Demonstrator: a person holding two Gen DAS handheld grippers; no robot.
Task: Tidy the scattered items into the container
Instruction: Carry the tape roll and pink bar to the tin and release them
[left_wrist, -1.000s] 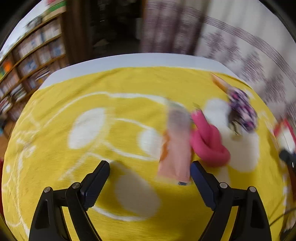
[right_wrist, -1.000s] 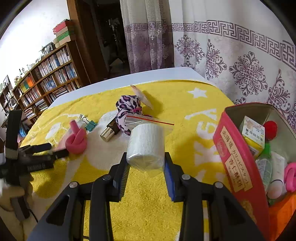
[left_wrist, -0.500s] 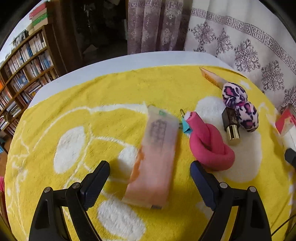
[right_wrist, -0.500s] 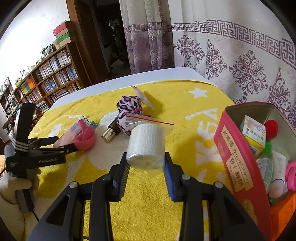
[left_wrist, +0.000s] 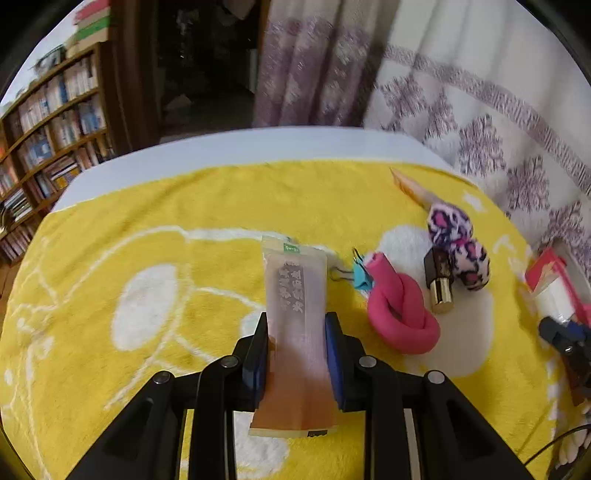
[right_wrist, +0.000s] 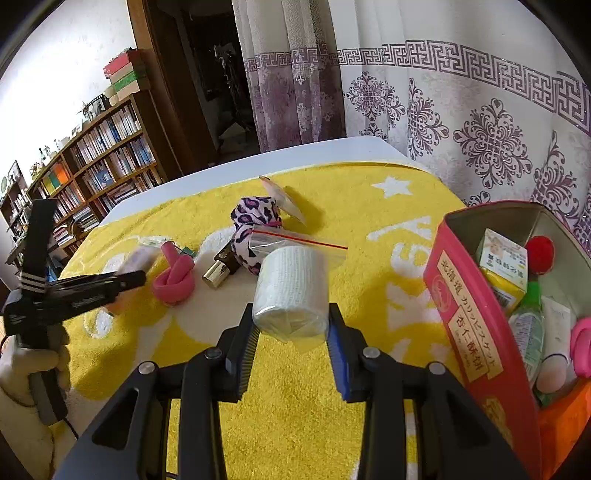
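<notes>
My left gripper (left_wrist: 295, 325) has its jaws closing on a long pink-orange snack packet (left_wrist: 295, 280), and both pads press its sides. The packet's far end points away over the yellow towel (left_wrist: 147, 369). My right gripper (right_wrist: 290, 321) is shut on a white roll (right_wrist: 291, 288) wrapped in clear film, held above the towel just left of the red tin (right_wrist: 469, 306). The tin stands open with several items inside. From the right wrist, the left gripper (right_wrist: 129, 277) shows at the far left, by the packet (right_wrist: 138, 256).
On the towel lie a pink knotted tube (left_wrist: 400, 314), a teal binder clip (left_wrist: 358, 275), a gold-capped lipstick (left_wrist: 439, 280), a leopard-print scrunchie (left_wrist: 458, 240) and a clear zip bag (right_wrist: 291, 238). A bookshelf (right_wrist: 99, 166) stands at the left and curtains hang behind.
The left jaws, wide apart before, have come together on the packet that lay between them. The right gripper and its roll have not moved.
</notes>
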